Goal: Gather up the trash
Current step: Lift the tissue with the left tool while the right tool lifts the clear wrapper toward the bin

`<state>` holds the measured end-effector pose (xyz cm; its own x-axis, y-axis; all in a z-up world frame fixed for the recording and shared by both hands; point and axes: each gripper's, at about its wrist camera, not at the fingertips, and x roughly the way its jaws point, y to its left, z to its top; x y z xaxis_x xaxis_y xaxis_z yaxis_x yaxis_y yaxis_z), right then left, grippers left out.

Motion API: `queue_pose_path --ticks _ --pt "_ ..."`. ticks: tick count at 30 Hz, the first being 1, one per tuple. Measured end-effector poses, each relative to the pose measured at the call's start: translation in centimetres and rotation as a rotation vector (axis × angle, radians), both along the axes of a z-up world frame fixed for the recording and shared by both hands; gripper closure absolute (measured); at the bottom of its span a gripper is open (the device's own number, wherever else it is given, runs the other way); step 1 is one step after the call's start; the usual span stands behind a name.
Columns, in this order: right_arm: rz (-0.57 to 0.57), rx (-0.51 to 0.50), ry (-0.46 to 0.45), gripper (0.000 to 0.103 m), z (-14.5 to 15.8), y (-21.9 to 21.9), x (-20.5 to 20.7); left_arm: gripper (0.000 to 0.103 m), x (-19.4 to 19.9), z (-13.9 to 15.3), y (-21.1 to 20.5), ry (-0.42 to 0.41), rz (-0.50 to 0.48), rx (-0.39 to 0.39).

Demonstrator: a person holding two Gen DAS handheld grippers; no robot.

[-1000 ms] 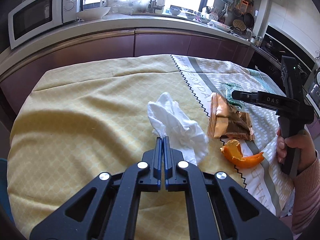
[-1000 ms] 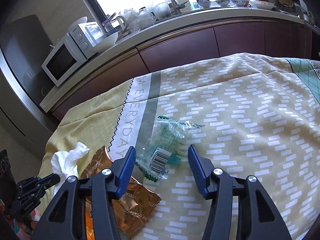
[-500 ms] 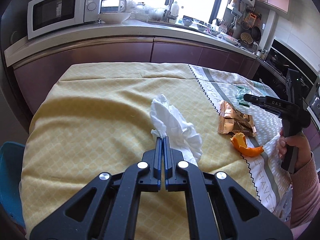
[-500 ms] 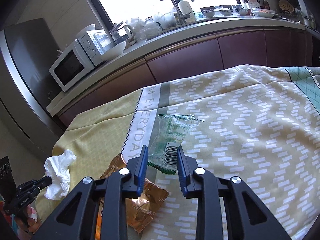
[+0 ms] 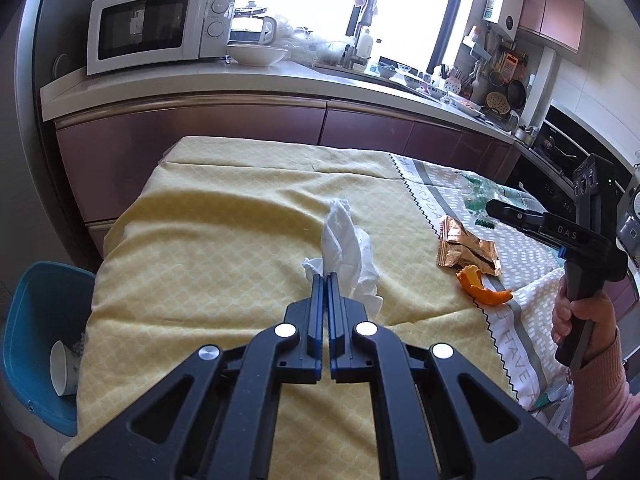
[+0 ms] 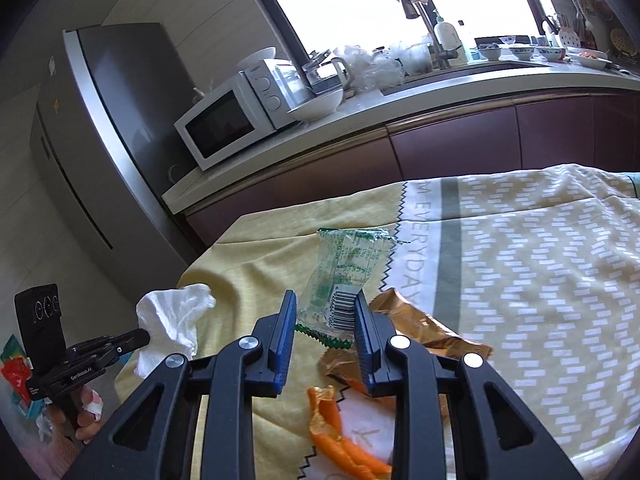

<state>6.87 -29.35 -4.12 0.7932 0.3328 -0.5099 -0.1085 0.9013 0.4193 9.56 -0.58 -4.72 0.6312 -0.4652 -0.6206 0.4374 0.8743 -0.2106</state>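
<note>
Left tongs (image 5: 327, 280) clamped fully together, angled downward; right tongs (image 6: 325, 312) part-closed, raised, gripped below by a hand (image 5: 582, 316) in a pink sleeve

"Galanz" was printed on the microwave (image 5: 160, 28). "DAS" was marked on the right claw (image 5: 494, 208), "GenRobot.AI" on the left claw (image 6: 142, 336). "EVERYDAY" was woven into the tablecloth (image 6: 416, 248).

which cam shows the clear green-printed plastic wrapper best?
Right wrist: the clear green-printed plastic wrapper hangs pinched in the right claw, barcode readable. Left wrist shows only a distant green patch beside that claw.
</note>
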Motion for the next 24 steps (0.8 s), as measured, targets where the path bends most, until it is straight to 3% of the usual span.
queue_pose_path --ticks 24 --pt "0.316 0.006 -0.009 0.077 0.6 13.5 0.5 0.101 -5.0 3.8 11.0 -0.096 0.169 -0.023"
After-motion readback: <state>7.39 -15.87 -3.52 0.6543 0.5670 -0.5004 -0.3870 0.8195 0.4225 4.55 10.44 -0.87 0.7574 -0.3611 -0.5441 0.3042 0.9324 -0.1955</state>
